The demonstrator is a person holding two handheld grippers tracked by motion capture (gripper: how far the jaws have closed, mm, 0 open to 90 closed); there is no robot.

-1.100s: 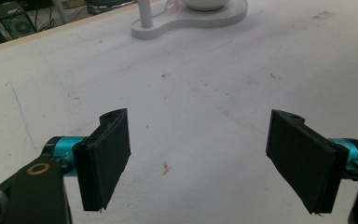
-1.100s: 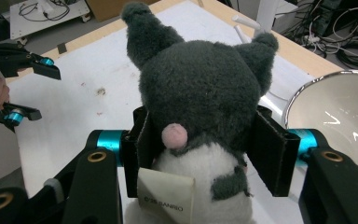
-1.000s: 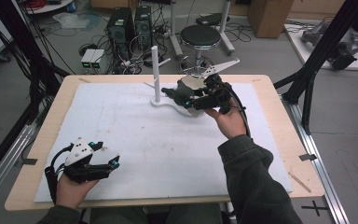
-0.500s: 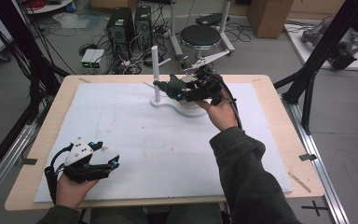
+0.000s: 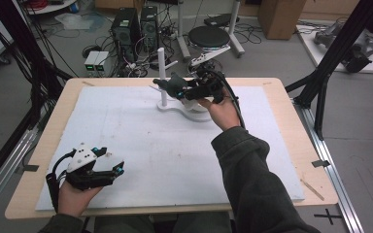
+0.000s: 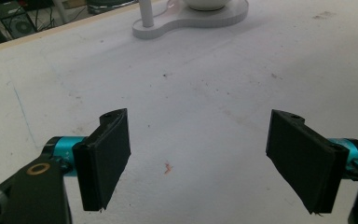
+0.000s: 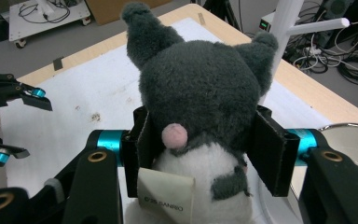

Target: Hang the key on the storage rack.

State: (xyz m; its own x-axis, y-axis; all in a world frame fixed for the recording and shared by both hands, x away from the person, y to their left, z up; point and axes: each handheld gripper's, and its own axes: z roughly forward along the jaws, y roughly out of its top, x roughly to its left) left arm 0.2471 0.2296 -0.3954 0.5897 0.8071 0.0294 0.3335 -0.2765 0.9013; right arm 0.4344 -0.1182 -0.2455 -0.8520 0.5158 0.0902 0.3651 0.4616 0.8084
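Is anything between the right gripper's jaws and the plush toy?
No. The right gripper is shut on the plush toy, its jaws pressing both sides directly. Beyond it stands the white post; the left gripper is open.

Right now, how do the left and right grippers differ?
The left gripper has its jaws wide apart and holds nothing; the right gripper is clamped on a grey and white plush toy. The left sits low at the near edge of the table; the right is raised by the white stand. Both have black jaws.
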